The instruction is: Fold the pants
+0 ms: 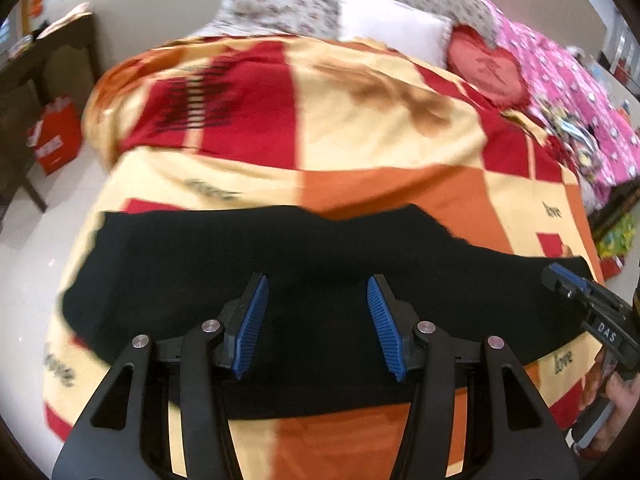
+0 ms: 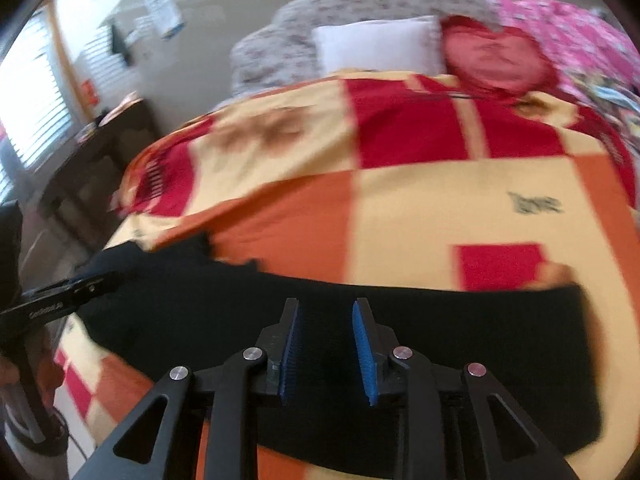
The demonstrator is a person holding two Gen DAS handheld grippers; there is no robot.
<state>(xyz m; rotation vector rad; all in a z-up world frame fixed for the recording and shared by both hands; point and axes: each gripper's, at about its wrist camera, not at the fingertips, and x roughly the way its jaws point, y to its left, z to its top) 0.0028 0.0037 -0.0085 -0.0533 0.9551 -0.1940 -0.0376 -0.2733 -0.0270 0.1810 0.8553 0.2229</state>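
Observation:
Black pants [image 1: 280,256] lie flat across the near part of a bed, stretched left to right on a red, orange and cream blanket [image 1: 380,140]. My left gripper [image 1: 318,286] hovers above the pants' middle, open and empty. My right gripper [image 2: 325,308] hovers above the right half of the pants [image 2: 460,340], open and empty. The right gripper also shows at the right edge of the left wrist view [image 1: 560,276]; the left gripper shows at the left edge of the right wrist view [image 2: 100,280].
A white pillow [image 1: 384,28], a red heart cushion [image 1: 486,72] and a pink quilt [image 1: 560,80] lie at the head of the bed. A dark table [image 1: 24,92] and a red bag [image 1: 56,140] stand on the floor to the left.

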